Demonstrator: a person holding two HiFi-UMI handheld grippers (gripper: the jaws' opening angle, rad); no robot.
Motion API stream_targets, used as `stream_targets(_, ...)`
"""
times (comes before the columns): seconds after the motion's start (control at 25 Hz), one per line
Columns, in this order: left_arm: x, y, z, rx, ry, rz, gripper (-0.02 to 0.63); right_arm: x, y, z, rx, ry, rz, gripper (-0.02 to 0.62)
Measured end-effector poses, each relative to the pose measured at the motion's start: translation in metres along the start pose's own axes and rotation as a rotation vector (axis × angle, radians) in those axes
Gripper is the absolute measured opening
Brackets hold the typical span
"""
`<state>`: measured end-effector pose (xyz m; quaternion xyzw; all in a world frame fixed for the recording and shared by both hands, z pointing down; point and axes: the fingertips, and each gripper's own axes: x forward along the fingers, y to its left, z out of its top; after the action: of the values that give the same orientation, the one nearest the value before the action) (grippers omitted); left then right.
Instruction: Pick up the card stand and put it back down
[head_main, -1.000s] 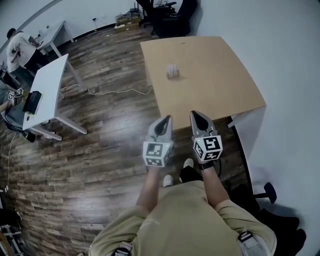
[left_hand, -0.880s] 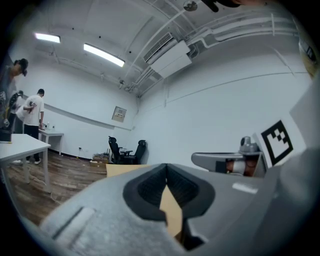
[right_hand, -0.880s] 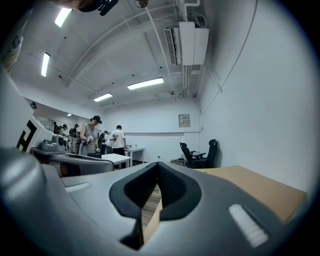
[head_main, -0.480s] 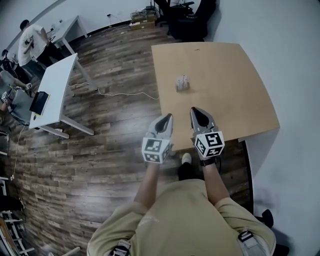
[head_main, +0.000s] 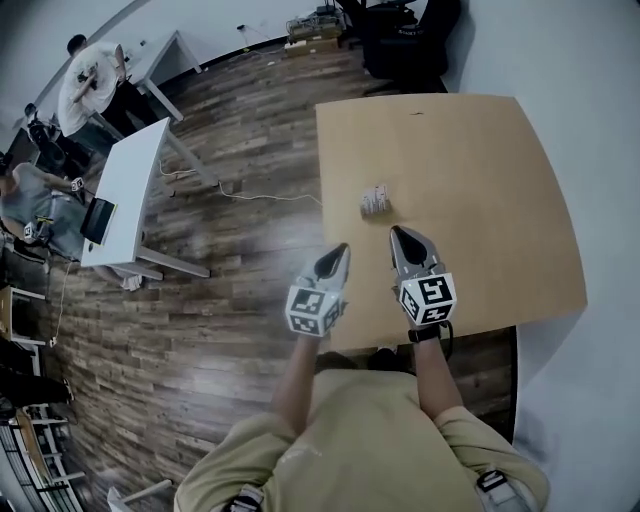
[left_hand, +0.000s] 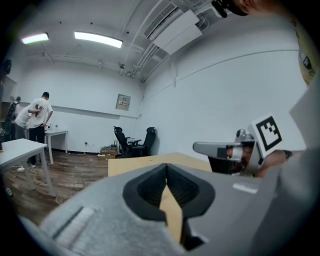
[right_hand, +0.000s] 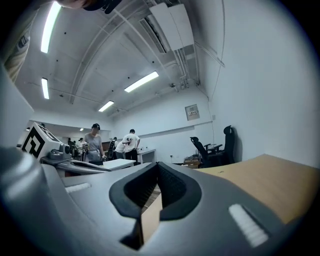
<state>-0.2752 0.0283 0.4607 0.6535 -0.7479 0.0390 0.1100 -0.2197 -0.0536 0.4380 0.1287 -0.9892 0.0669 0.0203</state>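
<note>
Both grippers are closed and empty, jaws together at the tips in each gripper view. Left gripper (head_main: 339, 250) and right gripper (head_main: 399, 233) are side by side, pointing out over the table (head_main: 480, 170).

Diff vs a second ago:
- Both grippers were over the floor (head_main: 230, 290), short of the table's near edge. They've since moved in.
- The right tip is now over the tabletop, near the card stand (head_main: 375, 201) and just short of it, no contact.
- The left gripper now sits along the table's left edge (whether its tip is over wood or floor I can't tell).
- The card stand hasn't moved on the table. It's upright, close to the left edge, about midway along it.

Edges and room:
- The stand sits near the left edge, with a floor drop right beside it.
- The tabletop runs wide to the right of the stand and beyond it.
- A wall (head_main: 585, 90) is close past the table's right side.
- Office chairs (head_main: 405, 40) are past the far edge.
- On the floor to the left are a white cable (head_main: 262, 196), then a white desk (head_main: 130, 190) with people (head_main: 90, 85) around it, well apart from the grippers.
</note>
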Motion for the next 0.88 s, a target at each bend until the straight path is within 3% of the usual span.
stream_targets(0.28,0.056,0.038,-0.078,-0.046,0.153,-0.006,0.031,0.041,-0.061,-0.087,0.125,0.131,-0.005,0.005)
stream_targets(0.4,0.076,0.057,-0.113,-0.018,0.23,-0.05,0.058,0.053,-0.078,-0.116,0.147,0.175,-0.024,0.006)
stream_targets(0.52,0.11,0.085,-0.131,0.046,0.28,-0.112,0.094,0.075,-0.099,-0.139,0.169,0.203,-0.043,0.006)
stream_targets(0.64,0.14,0.098,-0.145,0.041,0.308,-0.22,0.132,0.087,-0.111,-0.169,0.212,0.283,-0.054,0.006)
stream_targets(0.76,0.171,0.109,-0.164,0.075,0.348,-0.348,0.221,0.1,-0.118,-0.194,0.241,0.341,-0.049,0.006)
stream_targets(0.88,0.205,0.123,-0.18,0.145,0.367,-0.409,0.27,0.106,-0.127,-0.219,0.262,0.377,-0.061,0.006)
